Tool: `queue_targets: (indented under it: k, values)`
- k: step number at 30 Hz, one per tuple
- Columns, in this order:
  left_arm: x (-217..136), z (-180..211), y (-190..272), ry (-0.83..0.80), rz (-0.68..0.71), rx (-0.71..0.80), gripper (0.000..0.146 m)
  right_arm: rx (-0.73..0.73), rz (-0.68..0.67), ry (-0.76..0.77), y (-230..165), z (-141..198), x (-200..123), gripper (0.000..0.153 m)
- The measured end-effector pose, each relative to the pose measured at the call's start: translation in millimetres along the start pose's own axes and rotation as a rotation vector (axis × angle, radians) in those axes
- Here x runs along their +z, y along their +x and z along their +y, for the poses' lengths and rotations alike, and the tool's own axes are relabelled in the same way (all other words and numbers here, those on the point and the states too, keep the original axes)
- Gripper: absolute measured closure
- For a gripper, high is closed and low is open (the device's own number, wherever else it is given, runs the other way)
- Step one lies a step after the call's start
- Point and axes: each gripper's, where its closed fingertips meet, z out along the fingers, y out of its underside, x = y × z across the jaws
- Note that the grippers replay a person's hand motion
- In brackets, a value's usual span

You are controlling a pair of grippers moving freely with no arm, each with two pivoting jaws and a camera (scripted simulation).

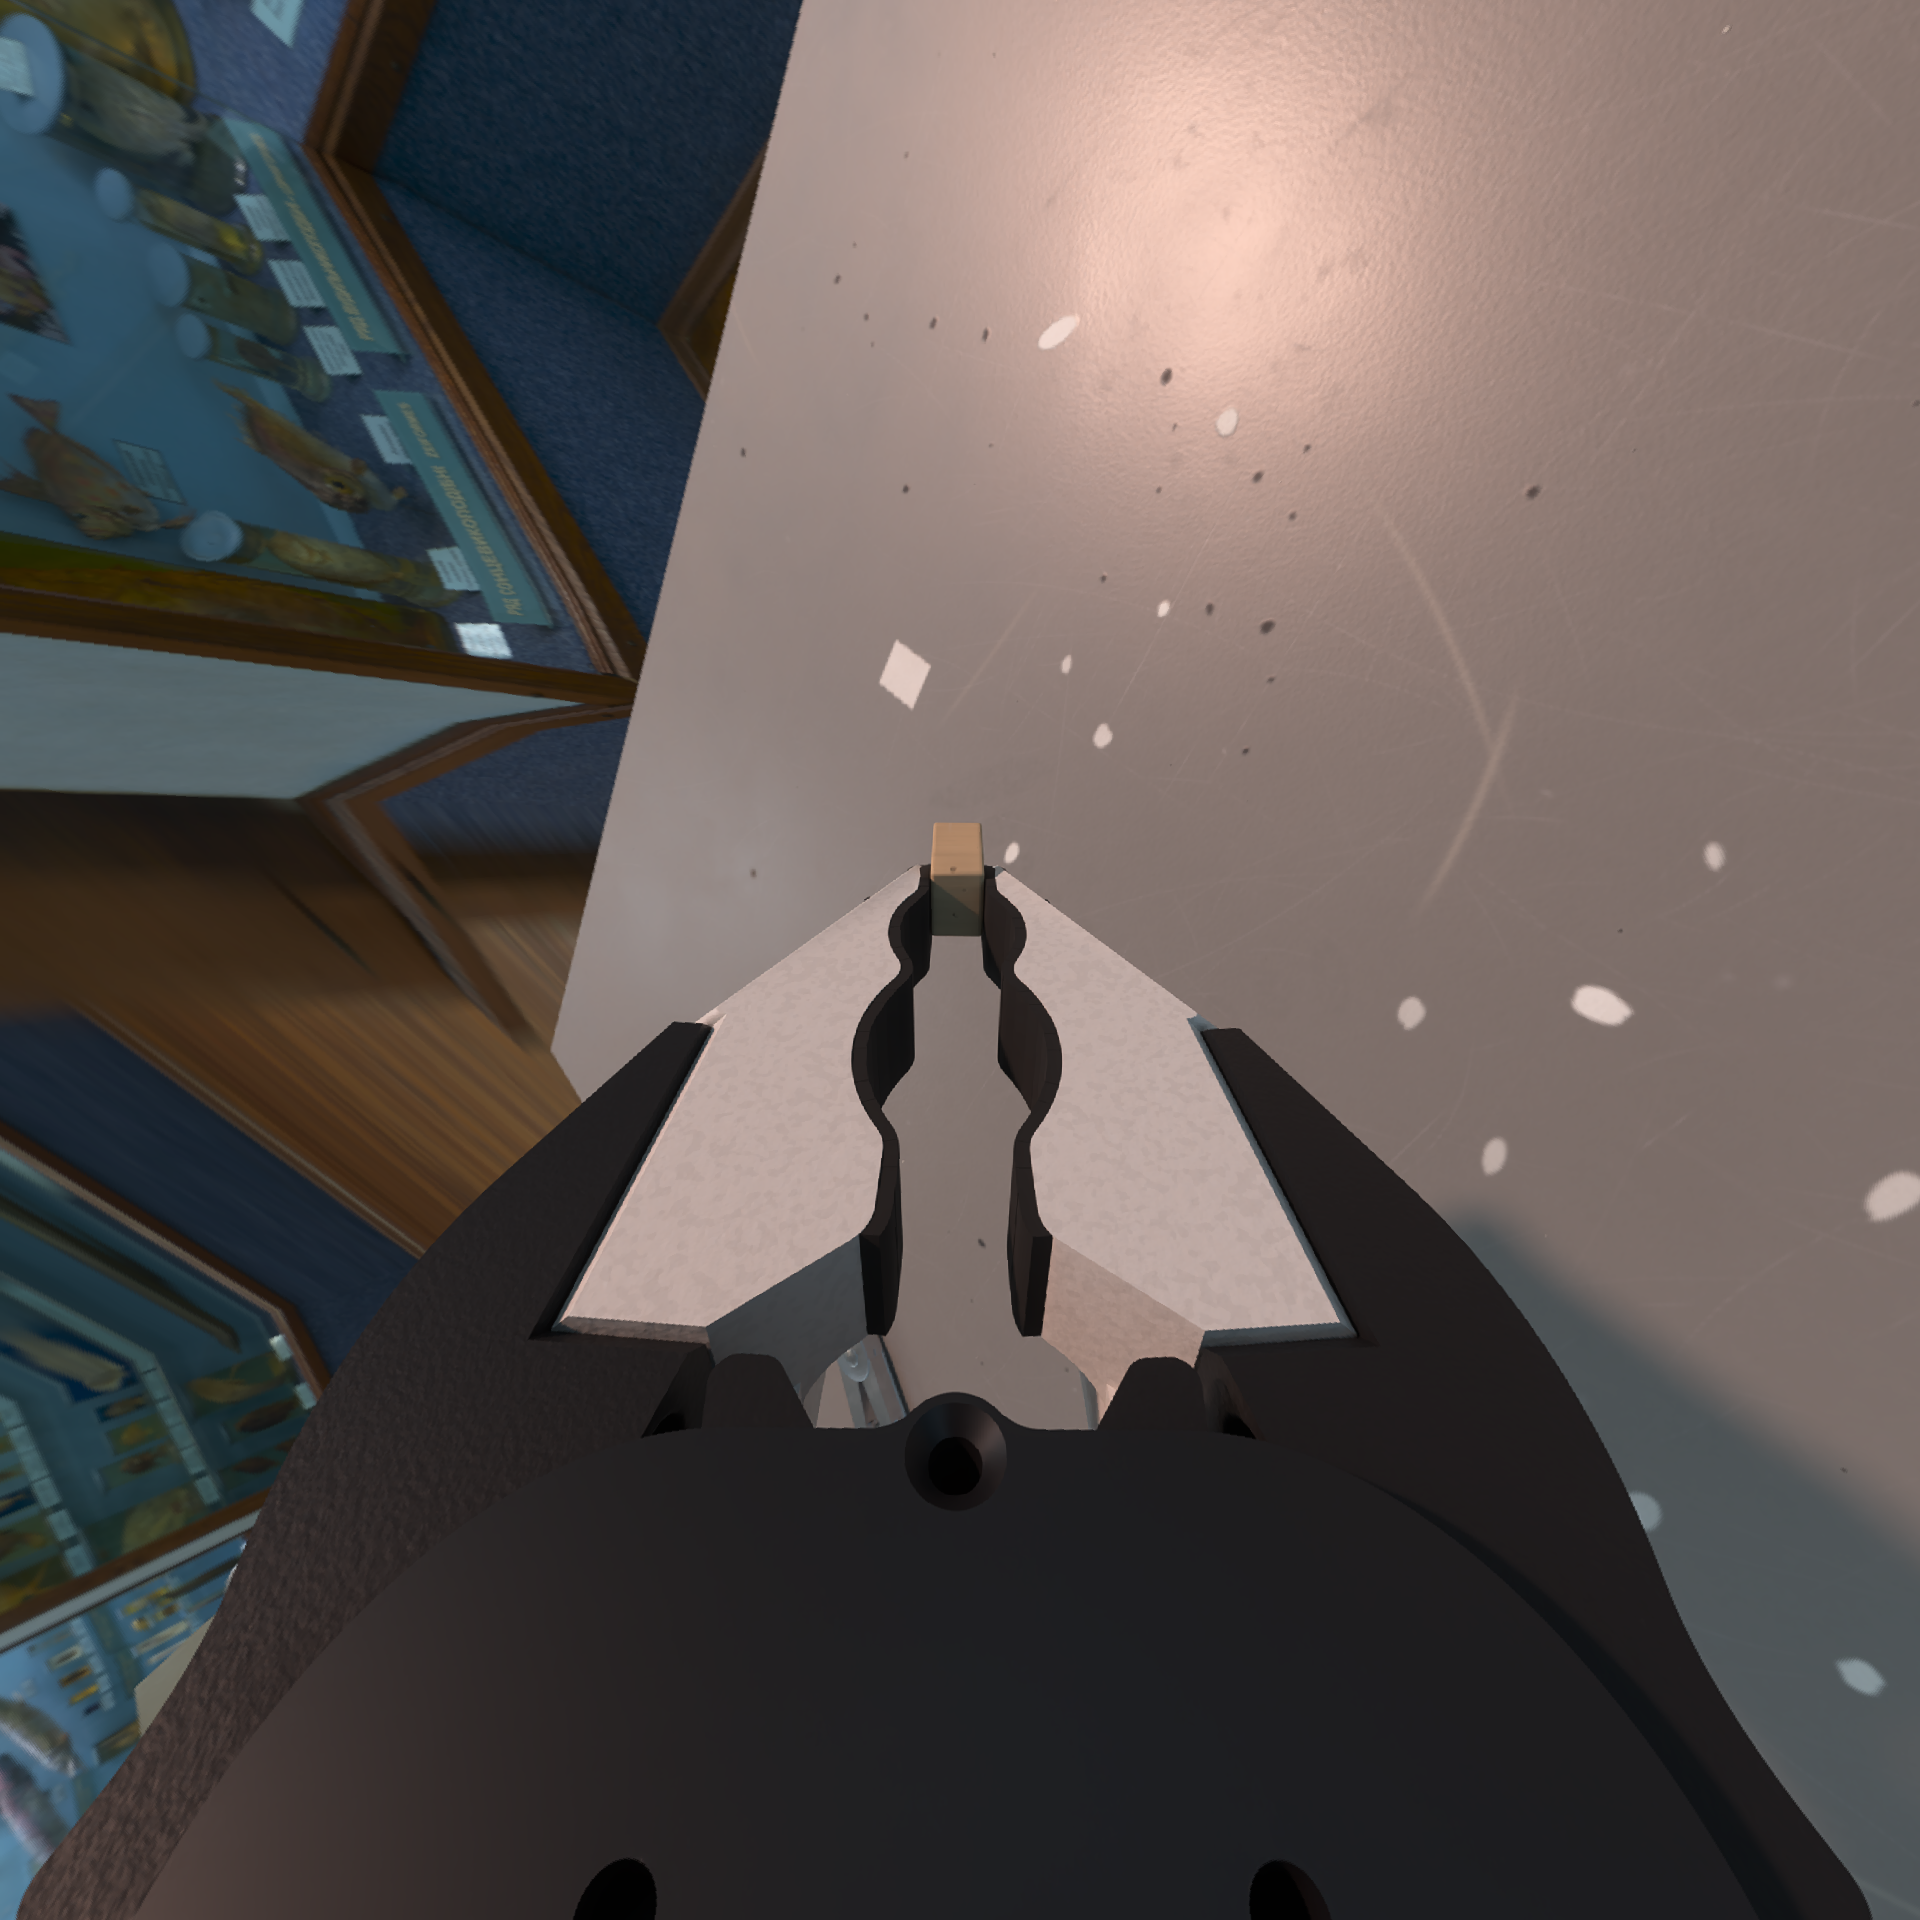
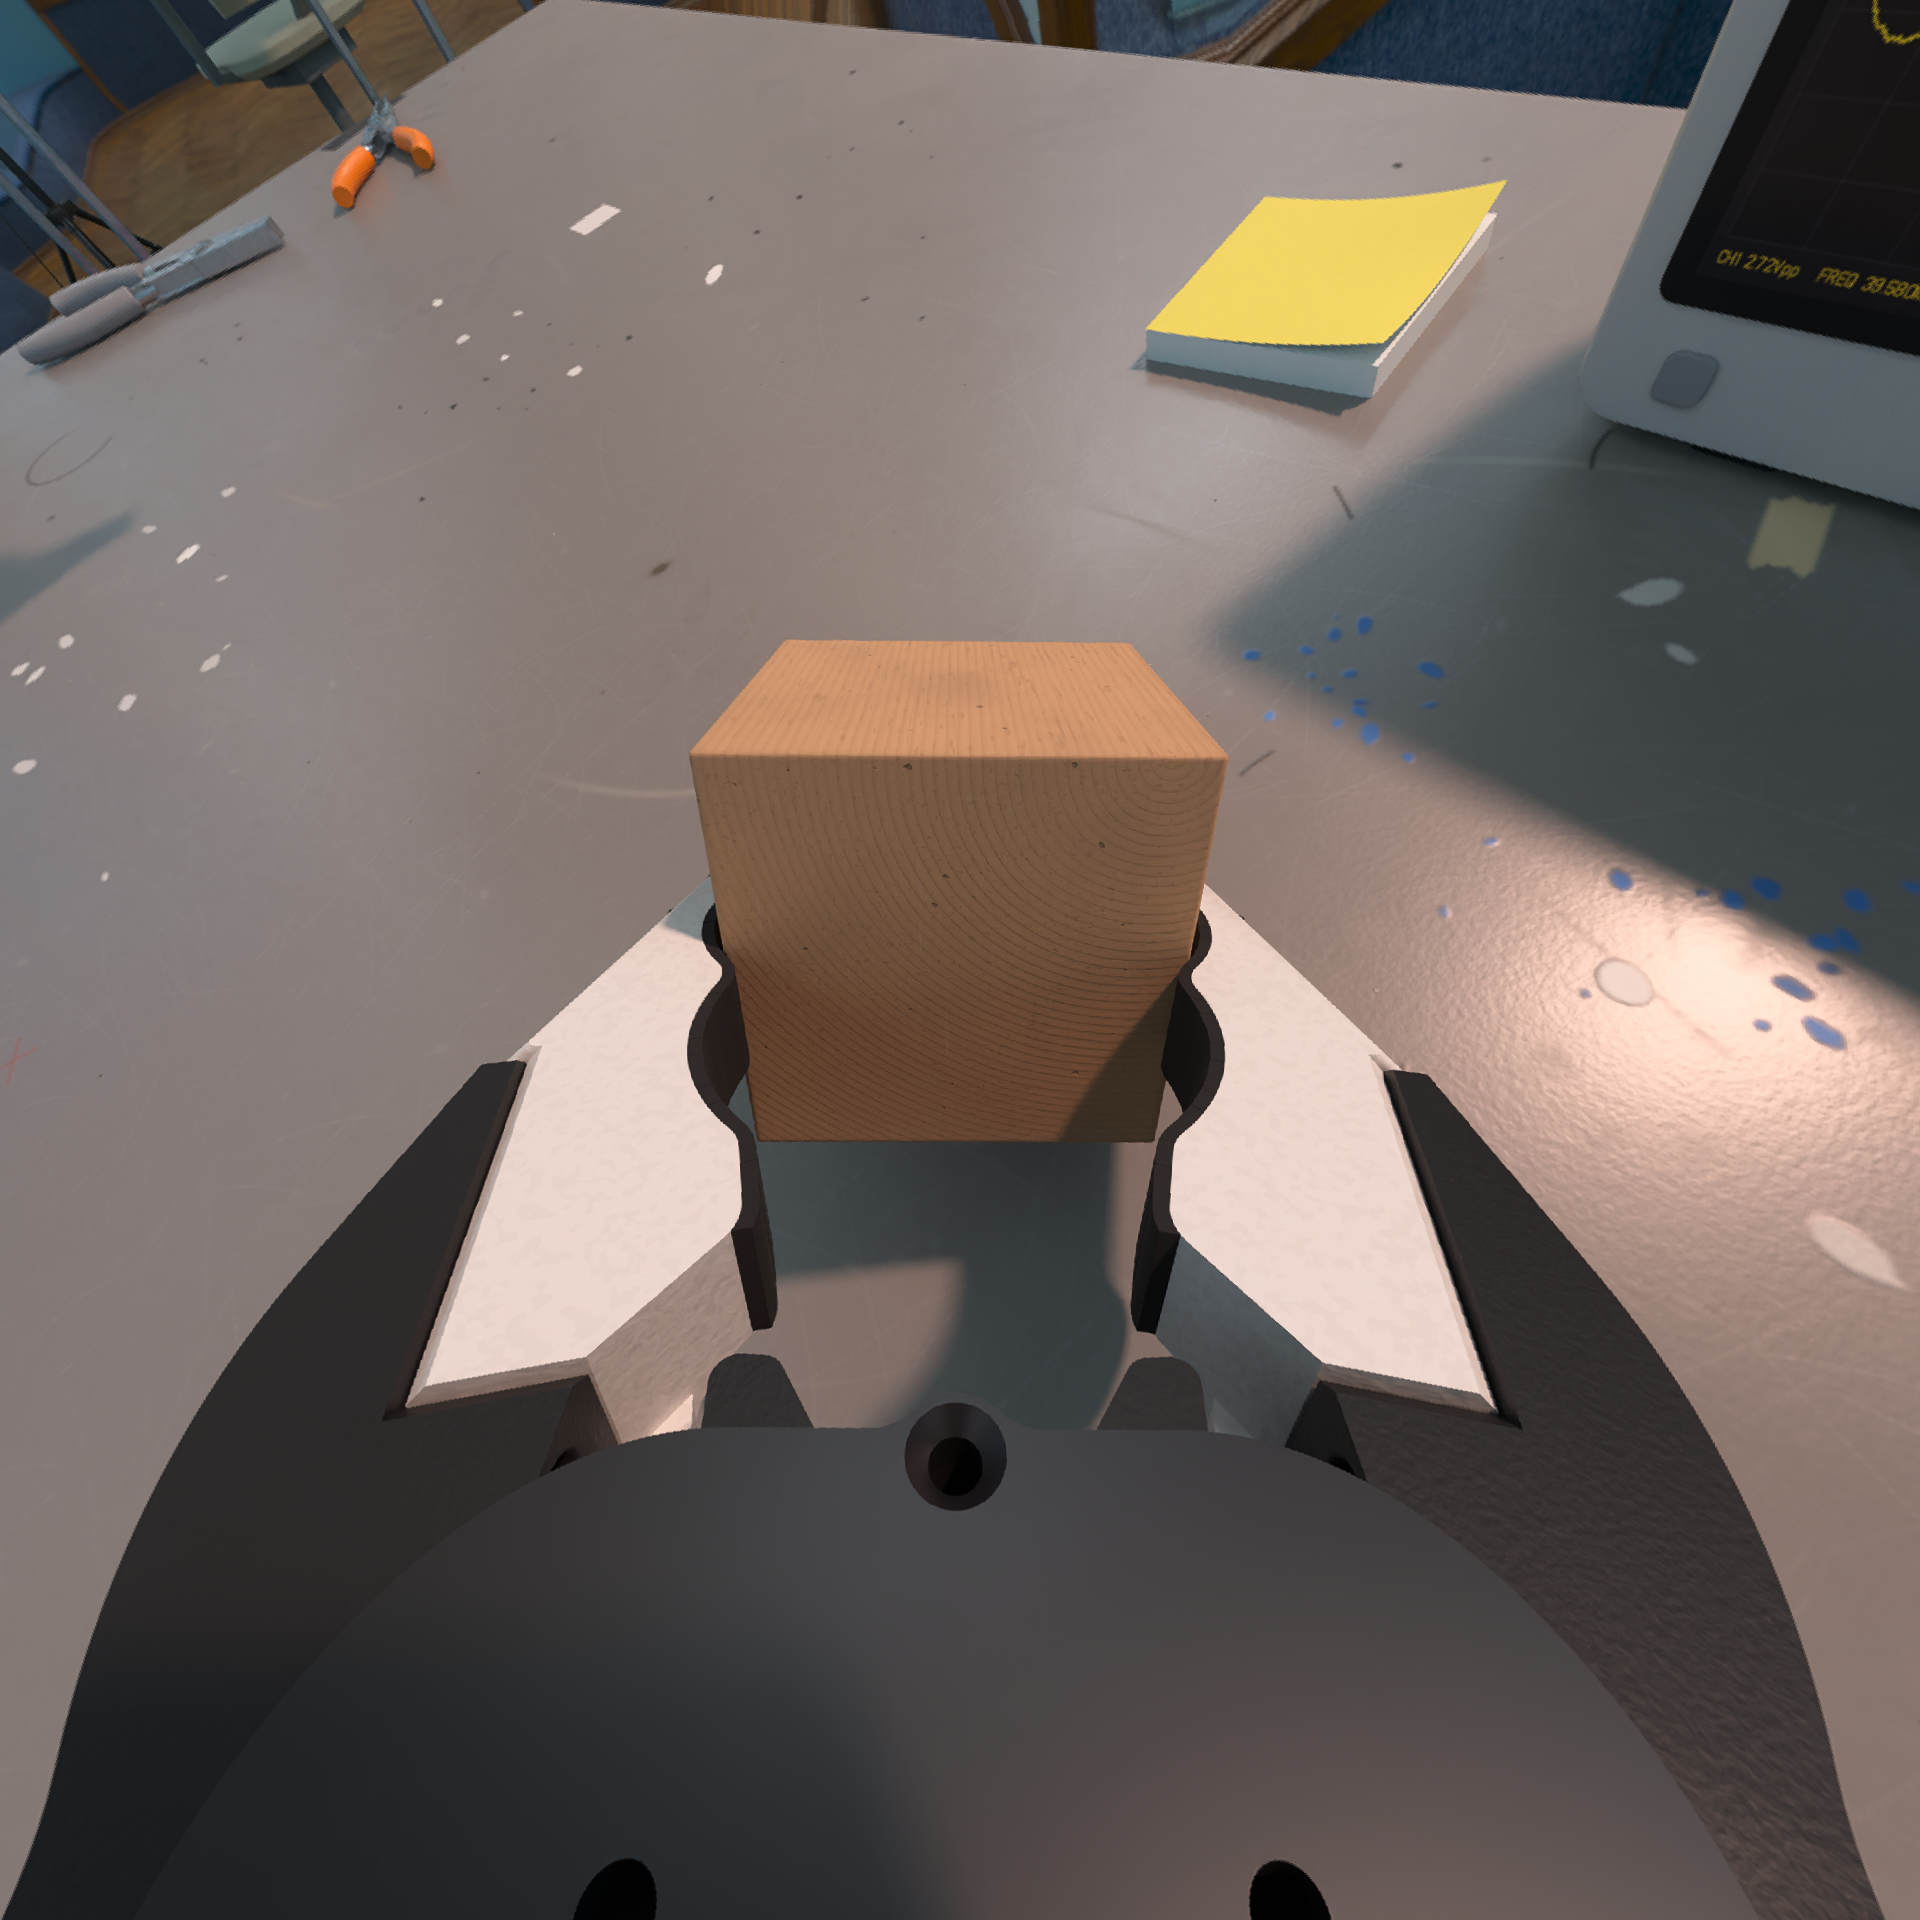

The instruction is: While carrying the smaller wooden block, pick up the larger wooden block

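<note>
In the left wrist view my left gripper [image 1: 958,891] is shut on the smaller wooden block [image 1: 957,860], a pale little block pinched at the fingertips, held above the grey table [image 1: 1351,416] near its left edge. In the right wrist view my right gripper [image 2: 956,935] has its two fingers against the sides of the larger wooden block [image 2: 956,894], a brown cube between the fingertips. Its shadow lies on the table [image 2: 520,727] beneath it. I cannot tell whether the cube rests on the table or is off it.
A yellow notepad [image 2: 1330,281] lies at the far right of the table. A white instrument with a dark screen [image 2: 1766,260] stands at the right edge. Orange-handled pliers [image 2: 379,161] and grey tools [image 2: 145,286] lie far left. Display cases [image 1: 208,364] stand beyond the table's left edge.
</note>
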Motion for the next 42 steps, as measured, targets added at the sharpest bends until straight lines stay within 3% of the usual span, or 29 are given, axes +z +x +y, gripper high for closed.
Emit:
queue_targets:
  k: [9, 22, 27, 34, 42]
  values:
    - [-43.0, 1.0, -14.1, 0.064, -0.122, -0.002, 0.138, 0.000, -0.001, -0.001, 0.0, 0.0, 0.0, 0.071]
    - [-111.3, -16.4, -47.1, 0.227, -0.248, -0.152, 0.138, 0.003, -0.004, 0.001, -0.1, -0.3, -0.1, 0.071]
    - [-148.5, -61.8, -47.2, 0.342, -0.249, -0.142, 0.138, 0.006, -0.007, 0.004, -0.1, -0.6, -0.2, 0.071]
    - [-182.3, -153.6, -12.7, 0.460, -0.227, -0.030, 0.138, 0.019, -0.016, 0.027, 0.0, -2.5, -2.7, 0.072]
    - [-163.3, -248.0, 35.1, 0.636, -0.075, -0.059, 0.138, 0.028, -0.030, 0.065, -0.7, -6.8, -7.0, 0.072]
